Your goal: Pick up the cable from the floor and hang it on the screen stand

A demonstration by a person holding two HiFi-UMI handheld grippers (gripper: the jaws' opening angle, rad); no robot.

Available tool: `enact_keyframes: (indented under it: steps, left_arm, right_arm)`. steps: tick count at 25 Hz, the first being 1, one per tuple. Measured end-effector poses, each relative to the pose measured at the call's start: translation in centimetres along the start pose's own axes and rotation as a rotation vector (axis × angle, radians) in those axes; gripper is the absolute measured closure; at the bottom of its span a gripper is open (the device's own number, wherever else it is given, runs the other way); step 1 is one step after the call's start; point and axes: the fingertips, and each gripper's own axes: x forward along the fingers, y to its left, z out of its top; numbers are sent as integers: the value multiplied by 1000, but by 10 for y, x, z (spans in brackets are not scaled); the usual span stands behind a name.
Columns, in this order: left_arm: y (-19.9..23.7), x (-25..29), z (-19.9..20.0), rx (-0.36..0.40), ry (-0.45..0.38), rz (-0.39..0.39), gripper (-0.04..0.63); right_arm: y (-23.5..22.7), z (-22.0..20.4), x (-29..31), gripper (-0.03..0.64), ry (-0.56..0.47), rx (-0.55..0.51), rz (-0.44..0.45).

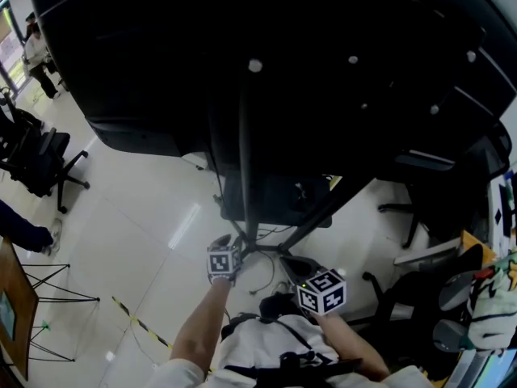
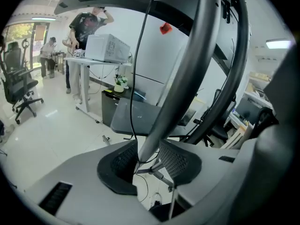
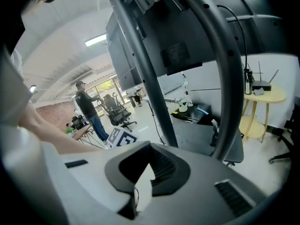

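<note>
Jaws of left gripper apart, astride the grey pole of the screen stand. The thin black cable runs up beside that pole and between the jaws, pads off it. Judged: cable left to hang on the stand unaided. Right gripper jaws together, a strand just under their tips, pinch unconfirmed, likely to manage slack. Lower cable loops on the floor by the stand's base.
</note>
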Motion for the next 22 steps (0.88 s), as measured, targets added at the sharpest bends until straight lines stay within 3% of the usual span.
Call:
enact_keyframes:
  steps: [22]
  left_arm:
    - [33, 82, 2, -48, 12, 51, 469]
  right_arm:
    - [-54, -17, 5, 614, 34, -59, -2]
